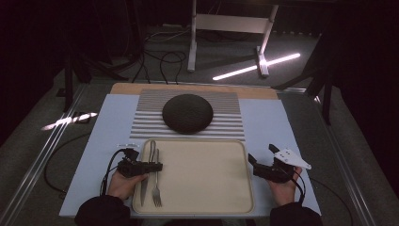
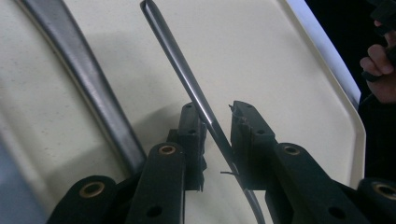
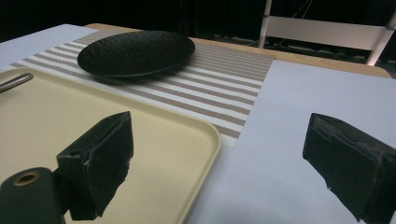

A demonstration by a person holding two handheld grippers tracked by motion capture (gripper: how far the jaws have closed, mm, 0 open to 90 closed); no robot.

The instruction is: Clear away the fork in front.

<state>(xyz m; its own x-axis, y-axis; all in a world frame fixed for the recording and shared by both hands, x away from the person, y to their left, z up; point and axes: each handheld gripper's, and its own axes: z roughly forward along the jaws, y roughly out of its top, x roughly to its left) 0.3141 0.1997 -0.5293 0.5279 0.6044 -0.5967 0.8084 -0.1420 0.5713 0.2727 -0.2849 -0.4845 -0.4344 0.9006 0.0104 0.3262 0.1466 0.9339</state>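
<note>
Here the worktop (image 1: 113, 117) carries a pale blue sheet, and on it a striped mat (image 1: 146, 120) at the far side with one black plate (image 1: 187, 113) resting on its middle. Just in front of the mat lies one cream tray (image 1: 202, 174), its far edge touching or nearly touching the mat's near edge. Two pieces of cutlery lie side by side at the tray's left end: one fork (image 1: 156, 181) with its prongs toward the person, and one knife (image 1: 145, 181) just left of it. Beyond the worktop, cables and a white stand (image 1: 193, 37) sit on the floor.

The left gripper (image 1: 157, 166) reaches over the tray's left rim from the left hand (image 1: 123, 184). In the left gripper view its jaws are narrowly open with the thin fork handle (image 2: 187, 84) running between them; the handle lies against the left jaw, and a small gap shows at the right jaw. The broader knife handle (image 2: 88, 79) passes just outside the left jaw.

The right gripper (image 1: 261, 160), held by the right hand (image 1: 283, 188), sits just off the tray's right rim. Its jaws stand wide apart and hold nothing; one hangs over the tray's corner, the other over the blue sheet.
</note>
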